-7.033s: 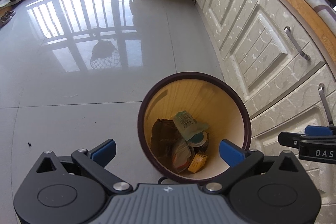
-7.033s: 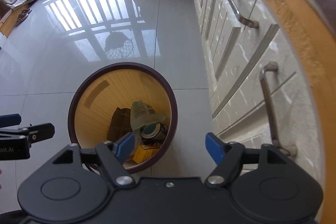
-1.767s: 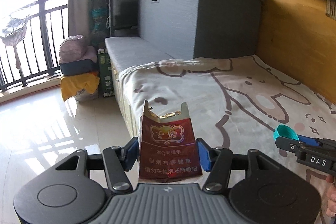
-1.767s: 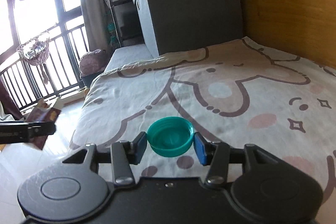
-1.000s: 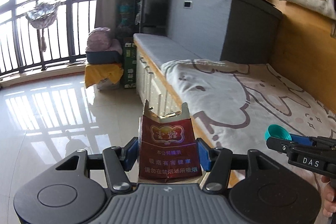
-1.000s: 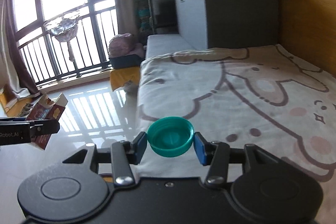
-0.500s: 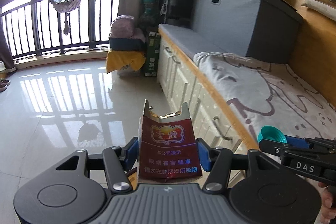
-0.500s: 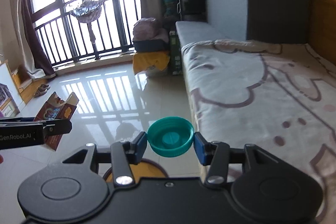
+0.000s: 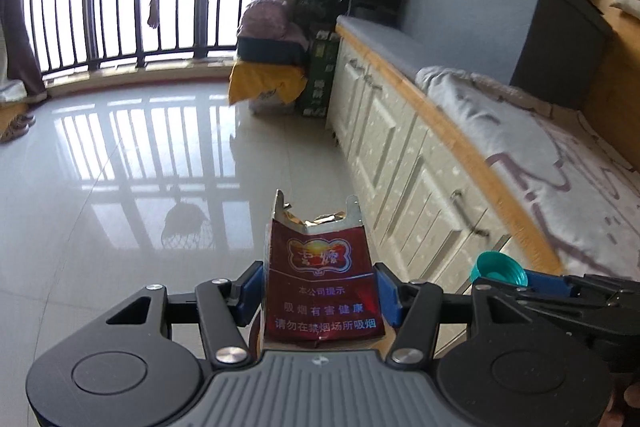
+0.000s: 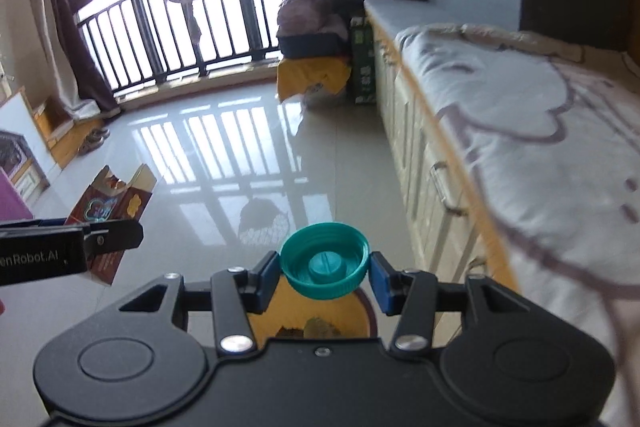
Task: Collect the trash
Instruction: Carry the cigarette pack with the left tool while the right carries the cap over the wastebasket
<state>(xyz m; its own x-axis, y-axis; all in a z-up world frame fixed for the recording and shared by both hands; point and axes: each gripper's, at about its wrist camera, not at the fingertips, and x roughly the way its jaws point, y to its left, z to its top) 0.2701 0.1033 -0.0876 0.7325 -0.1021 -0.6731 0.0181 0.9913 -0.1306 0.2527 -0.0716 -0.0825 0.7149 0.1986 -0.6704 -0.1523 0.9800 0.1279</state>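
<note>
My left gripper is shut on a torn red cigarette pack and holds it upright above the floor. The pack also shows at the left of the right wrist view. My right gripper is shut on a teal bottle cap, its hollow side facing the camera. The cap also shows in the left wrist view, to the right of the pack. The yellow trash bin with a dark rim lies just below my right gripper, mostly hidden by it. Some trash shows inside.
White cabinets with metal handles and a bed with a patterned sheet run along the right. Glossy tiled floor stretches to the balcony railing. A yellow-covered pile and a green box stand at the far end.
Both grippers have swung down and away from the bed toward the floor, still holding the pack and the cap. The bin's rim now shows more under my right gripper.
</note>
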